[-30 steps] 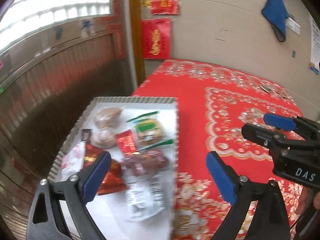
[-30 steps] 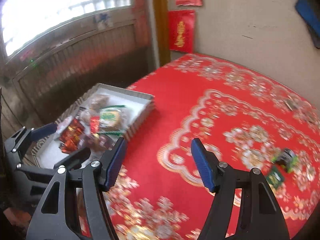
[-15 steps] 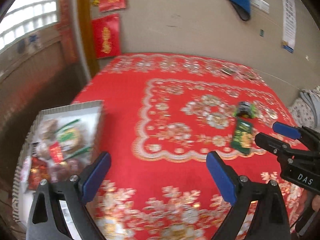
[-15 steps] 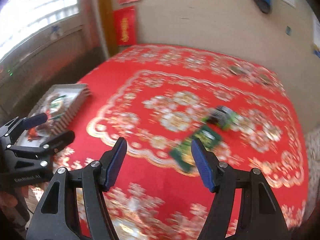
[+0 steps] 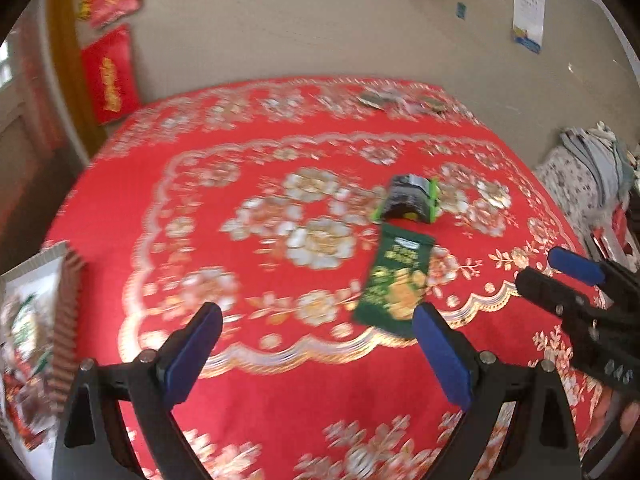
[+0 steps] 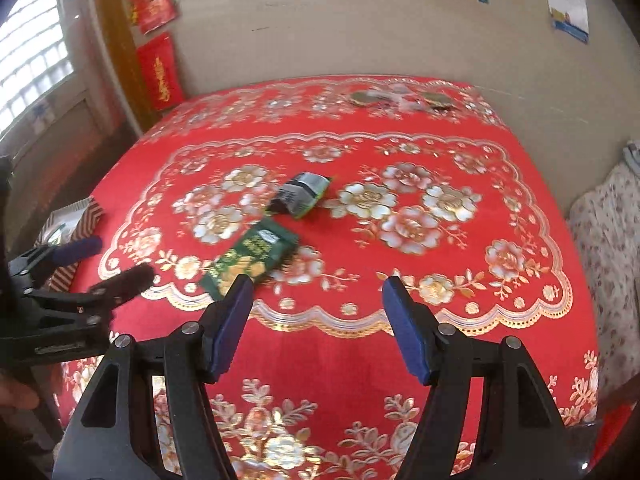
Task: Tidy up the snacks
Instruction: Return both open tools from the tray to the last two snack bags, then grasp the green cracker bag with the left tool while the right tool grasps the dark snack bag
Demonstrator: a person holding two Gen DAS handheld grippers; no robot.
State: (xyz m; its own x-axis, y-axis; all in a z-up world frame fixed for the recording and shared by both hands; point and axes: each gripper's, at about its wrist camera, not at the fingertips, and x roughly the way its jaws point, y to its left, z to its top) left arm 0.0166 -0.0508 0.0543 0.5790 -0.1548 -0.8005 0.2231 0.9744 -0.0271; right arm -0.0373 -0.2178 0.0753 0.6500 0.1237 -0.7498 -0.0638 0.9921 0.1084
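Green snack packet [image 5: 394, 286] flat on red tablecloth [image 5: 256, 392], unheld.

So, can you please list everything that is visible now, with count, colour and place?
tablecloth: one, red with gold and white flowers, covers the whole table
green packet: one, dark green with gold print, lies flat near the table's middle
dark packet: one, black and silver with light green edges, just behind the green packet
tray: one, white with a ribbed rim, at the table's left edge, holds blurred snacks
small packets: a few, blurred, at the table's far edge
red hangings: two, on the wall to the left
cloth pile: patterned, right of the table
left claw: black with blue pads, open, empty
right claw: same colours, open, empty
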